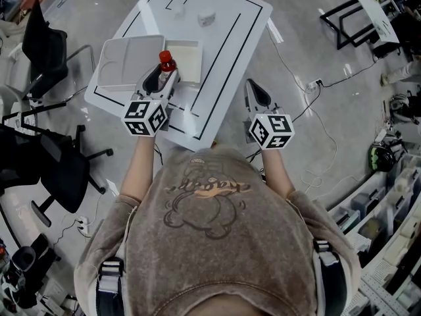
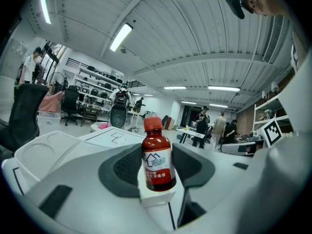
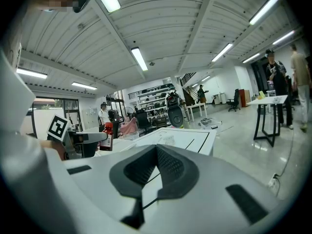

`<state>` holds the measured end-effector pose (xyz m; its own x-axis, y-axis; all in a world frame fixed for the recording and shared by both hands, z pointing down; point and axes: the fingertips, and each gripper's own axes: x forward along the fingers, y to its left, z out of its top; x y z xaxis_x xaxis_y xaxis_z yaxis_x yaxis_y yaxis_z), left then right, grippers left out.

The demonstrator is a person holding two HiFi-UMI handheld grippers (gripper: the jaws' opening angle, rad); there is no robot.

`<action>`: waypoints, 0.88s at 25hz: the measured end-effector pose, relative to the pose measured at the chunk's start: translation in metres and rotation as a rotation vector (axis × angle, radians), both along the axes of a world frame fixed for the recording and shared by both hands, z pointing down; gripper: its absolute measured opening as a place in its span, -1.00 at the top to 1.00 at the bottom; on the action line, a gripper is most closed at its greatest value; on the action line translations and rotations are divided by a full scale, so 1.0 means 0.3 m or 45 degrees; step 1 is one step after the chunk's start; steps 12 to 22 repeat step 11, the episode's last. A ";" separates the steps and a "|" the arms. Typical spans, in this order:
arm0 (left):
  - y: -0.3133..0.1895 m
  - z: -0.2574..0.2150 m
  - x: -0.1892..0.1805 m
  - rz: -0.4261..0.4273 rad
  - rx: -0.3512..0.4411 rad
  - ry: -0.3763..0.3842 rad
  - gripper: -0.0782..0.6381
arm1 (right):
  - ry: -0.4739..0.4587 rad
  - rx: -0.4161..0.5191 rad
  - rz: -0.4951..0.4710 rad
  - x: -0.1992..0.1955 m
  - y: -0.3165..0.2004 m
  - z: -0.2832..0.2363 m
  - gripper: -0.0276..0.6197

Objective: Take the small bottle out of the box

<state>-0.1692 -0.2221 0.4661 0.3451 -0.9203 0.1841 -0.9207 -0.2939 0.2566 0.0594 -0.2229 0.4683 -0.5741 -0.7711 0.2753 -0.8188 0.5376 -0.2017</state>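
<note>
A small bottle (image 1: 166, 60) with a red cap and dark red contents stands upright between the jaws of my left gripper (image 1: 164, 75). In the left gripper view both dark pads press its sides, so the left gripper (image 2: 158, 154) is shut on the small bottle (image 2: 157, 165). The open white box (image 1: 187, 62) lies just right of and below it, its lid (image 1: 128, 61) folded out to the left. Whether the base touches the box I cannot tell. My right gripper (image 1: 254, 89) hovers off the table's near right edge, shut and empty, its pads meeting (image 3: 157, 152). The bottle (image 3: 107, 136) also shows there, far left.
The white table (image 1: 230, 38) carries black outline markings and a small pale object (image 1: 206, 19) near its far end. Black office chairs (image 1: 49, 51) stand at the left. Cables (image 1: 309, 91) run over the floor at the right, near a black-framed table (image 1: 358, 18).
</note>
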 end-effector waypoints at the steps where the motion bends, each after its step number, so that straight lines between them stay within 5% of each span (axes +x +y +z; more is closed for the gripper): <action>1: 0.000 -0.001 0.000 -0.001 -0.003 0.003 0.22 | 0.001 -0.001 0.000 0.000 0.001 -0.001 0.92; 22: 0.006 0.018 -0.015 -0.009 -0.038 0.019 0.22 | 0.014 -0.008 -0.001 -0.011 0.019 0.005 0.92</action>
